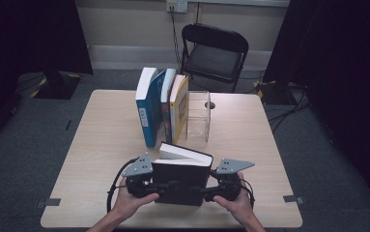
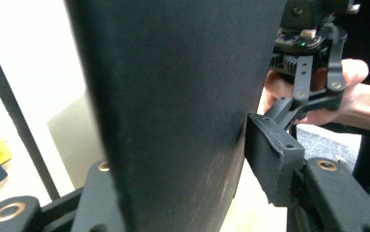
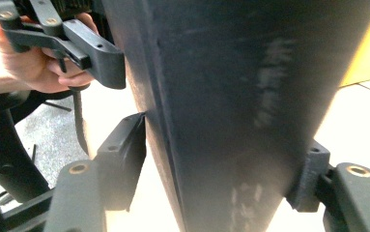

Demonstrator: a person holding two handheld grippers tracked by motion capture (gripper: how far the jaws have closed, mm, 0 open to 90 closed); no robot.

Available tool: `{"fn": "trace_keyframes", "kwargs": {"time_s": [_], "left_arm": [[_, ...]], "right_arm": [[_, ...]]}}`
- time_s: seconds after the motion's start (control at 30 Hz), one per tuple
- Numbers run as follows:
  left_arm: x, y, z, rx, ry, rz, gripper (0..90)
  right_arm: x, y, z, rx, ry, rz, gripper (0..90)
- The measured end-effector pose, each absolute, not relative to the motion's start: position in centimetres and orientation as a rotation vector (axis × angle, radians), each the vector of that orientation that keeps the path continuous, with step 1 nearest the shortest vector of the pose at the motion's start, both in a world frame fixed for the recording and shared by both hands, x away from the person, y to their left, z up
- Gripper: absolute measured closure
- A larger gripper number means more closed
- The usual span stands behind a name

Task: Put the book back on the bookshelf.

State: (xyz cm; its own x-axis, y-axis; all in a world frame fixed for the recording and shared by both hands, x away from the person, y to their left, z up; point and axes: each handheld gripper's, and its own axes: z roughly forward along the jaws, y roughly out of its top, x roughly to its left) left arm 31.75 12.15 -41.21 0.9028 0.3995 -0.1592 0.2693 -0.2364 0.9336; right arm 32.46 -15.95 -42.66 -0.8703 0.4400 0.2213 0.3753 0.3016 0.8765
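Black hardback book (image 1: pixel 181 181) on the near side of the row of upright books (image 1: pixel 161 104), straight towards the person from it, above the pale wooden counter (image 1: pixel 100 140). Tipped so that the dark cover faces upward and the white page block faces the row. Taken from both short sides at once: left claw (image 1: pixel 159 187) at the edge on the row's left, right claw (image 1: pixel 206 192) at the edge on its right, each steered by a hand (image 1: pixel 129 200). Right claw narrowed onto the book, both pads pressed flat on the covers in the right gripper view. Left claw set partly wide around the book; in the left gripper view one pad (image 2: pixel 269 154) touching the cover at its far end only, the other pad hidden behind the book, so no telling whether squeezing or merely cradling. Clear plastic stand (image 1: pixel 199 116) just right of the row, touching its last volume. Judged by look: thick, stiff boards, fairly heavy, unlikely to bend or break, but a smooth matt cover with scuff marks, prone to sliding out of a loose pinch and to falling open if gripped near the fore-edge. Best held as here, across the full thickness, covers clamped shut, one grip per side to stop twisting.
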Motion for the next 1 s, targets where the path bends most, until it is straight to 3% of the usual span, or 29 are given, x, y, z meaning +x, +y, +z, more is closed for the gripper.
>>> {"fn": "trace_keyframes", "kwargs": {"time_s": [0.23, 0.33, 0.7, 0.93, 1.0], "left_arm": [[31.0, 13.0, -41.6, 1.86, 0.486, 0.137, 44.1], [30.9, 13.5, -41.8, 1.876, 0.512, 0.156, 40.1], [31.6, 16.4, -43.7, 1.926, 0.678, 0.187, 38.1], [31.9, 14.5, -44.3, 1.978, 0.634, 0.166, 35.8], [31.7, 14.2, -44.4, 1.983, 0.637, 0.178, 31.0]], "right_arm": [[32.6, -15.0, -43.2, 0.753, 2.537, 1.637, 33.4], [32.6, -15.0, -43.1, 0.748, 2.538, 1.632, 35.3], [32.6, -15.0, -43.1, 0.757, 2.519, 1.618, 38.0], [32.1, -14.8, -43.0, 0.762, 2.511, 1.603, 41.4], [32.0, -14.7, -43.0, 0.749, 2.514, 1.621, 42.0]]}}
